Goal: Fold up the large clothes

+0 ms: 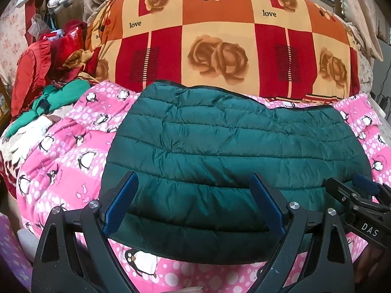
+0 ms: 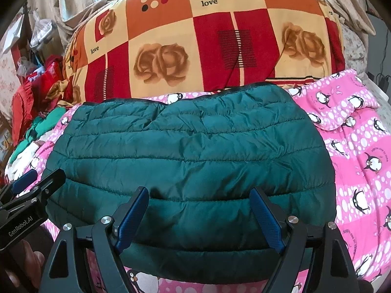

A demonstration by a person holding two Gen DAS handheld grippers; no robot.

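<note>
A dark green quilted puffer jacket [image 1: 220, 146] lies folded flat on a pink penguin-print blanket [image 1: 61, 161]; it also shows in the right wrist view [image 2: 190, 151]. My left gripper [image 1: 194, 183] is open, its blue-padded fingers spread over the jacket's near edge, holding nothing. My right gripper [image 2: 199, 195] is open too, over the jacket's near edge further right. The right gripper shows at the right edge of the left wrist view [image 1: 361, 195], and the left gripper at the left edge of the right wrist view [image 2: 29, 185].
A large folded quilt [image 1: 220, 36] with red, orange and cream squares and roses rises behind the jacket. A pile of red and green clothes [image 1: 48, 78] lies at the left. The pink blanket [image 2: 361, 146] spreads to the right.
</note>
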